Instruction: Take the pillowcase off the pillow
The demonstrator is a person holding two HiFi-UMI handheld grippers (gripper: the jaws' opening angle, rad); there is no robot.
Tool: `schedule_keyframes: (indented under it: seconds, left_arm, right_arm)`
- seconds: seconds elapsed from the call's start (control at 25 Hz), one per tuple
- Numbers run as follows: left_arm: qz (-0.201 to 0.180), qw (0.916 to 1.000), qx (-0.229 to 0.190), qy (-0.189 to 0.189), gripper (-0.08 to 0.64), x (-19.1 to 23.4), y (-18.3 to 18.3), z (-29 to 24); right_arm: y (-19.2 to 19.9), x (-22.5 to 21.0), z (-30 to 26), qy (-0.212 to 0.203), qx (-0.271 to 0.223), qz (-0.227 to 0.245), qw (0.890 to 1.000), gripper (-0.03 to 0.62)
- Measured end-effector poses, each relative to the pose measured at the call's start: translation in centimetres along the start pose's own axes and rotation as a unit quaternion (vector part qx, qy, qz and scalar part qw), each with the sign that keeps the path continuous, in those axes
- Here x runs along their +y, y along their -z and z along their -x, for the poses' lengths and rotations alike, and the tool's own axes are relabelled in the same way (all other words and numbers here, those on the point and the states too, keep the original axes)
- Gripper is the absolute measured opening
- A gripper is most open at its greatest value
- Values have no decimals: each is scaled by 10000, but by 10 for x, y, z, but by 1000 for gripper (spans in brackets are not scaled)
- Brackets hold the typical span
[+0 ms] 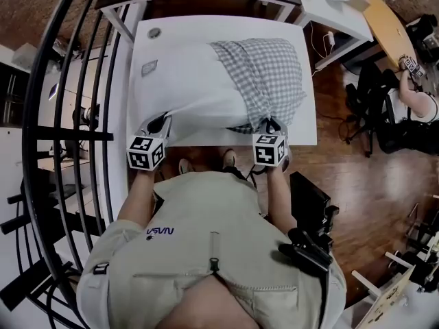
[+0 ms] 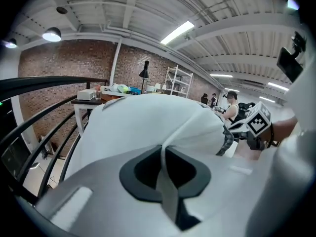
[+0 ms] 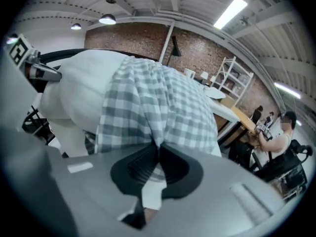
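Note:
A white pillow (image 1: 182, 91) lies on the white table (image 1: 305, 132), its right part still inside a grey-and-white checked pillowcase (image 1: 264, 74). My left gripper (image 1: 156, 125) is shut on the pillow's bare white near-left corner; in the left gripper view the white fabric (image 2: 148, 127) is pinched between the jaws. My right gripper (image 1: 271, 127) is shut on the checked pillowcase's near edge; in the right gripper view the checked cloth (image 3: 153, 110) runs into the closed jaws. Both grippers sit at the table's near edge.
A black curved railing (image 1: 68, 115) stands along the left. Another white table (image 1: 336, 12) and a wooden desk (image 1: 387, 22) are at the back right, with a seated person (image 1: 411, 98) on the right. A black case (image 1: 312, 197) lies on the wooden floor.

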State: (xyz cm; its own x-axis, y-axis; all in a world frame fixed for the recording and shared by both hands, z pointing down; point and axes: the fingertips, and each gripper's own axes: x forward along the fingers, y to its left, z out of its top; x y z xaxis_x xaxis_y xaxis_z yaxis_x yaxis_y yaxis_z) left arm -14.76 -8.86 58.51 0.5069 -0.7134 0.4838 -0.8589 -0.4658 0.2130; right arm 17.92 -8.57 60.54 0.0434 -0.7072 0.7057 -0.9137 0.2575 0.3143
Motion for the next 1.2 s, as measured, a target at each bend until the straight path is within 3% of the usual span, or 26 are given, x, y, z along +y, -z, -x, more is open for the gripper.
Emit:
schedule_keyframes:
  seconds: [0.08, 0.2, 0.32, 0.4, 0.52, 0.64, 0.8, 0.96, 1.08, 1.2]
  left_arm:
    - [-8, 9999, -68, 84, 27, -10, -3, 0]
    - [84, 9994, -156, 293, 113, -33, -13, 10]
    - [48, 9991, -301, 286, 156, -52, -33, 32]
    - [-55, 9984, -516, 209, 158, -64, -54, 44]
    - [-279, 9935, -1072, 269, 170, -90, -97, 53]
    - [-567, 9892, -1327, 259, 215, -108, -133, 40]
    - [-896, 9879, -1254, -168, 248, -96, -164, 1]
    - [-1051, 9876, -1102, -371, 256, -68, -186, -38]
    - [-1181, 9886, -847, -384, 272, -47, -197, -77]
    - [-1269, 9907, -330, -355, 320, -26, -190, -117]
  right_arm:
    - [-3, -1, 5, -194, -51, -85, 9998, 31]
    - [-7, -10, 23, -541, -197, -439, 9974, 128]
    - [-33, -16, 47, -1004, -673, -588, 9909, 169]
    - [-66, -17, 64, -1294, -1285, -450, 9822, 165]
    - [-119, -19, 81, -1597, -2274, -232, 9603, 144]
    - [-160, -25, 76, -1765, -2710, -107, 9462, 132]
    - [-207, -27, 55, -1963, -2951, 262, 9347, 132]
    - [-249, -16, 28, -2165, -2941, 353, 9303, 135]
    - [-278, -3, 2, -2206, -2737, 531, 9347, 145]
    - [-293, 17, -30, -2239, -2300, 817, 9435, 161]
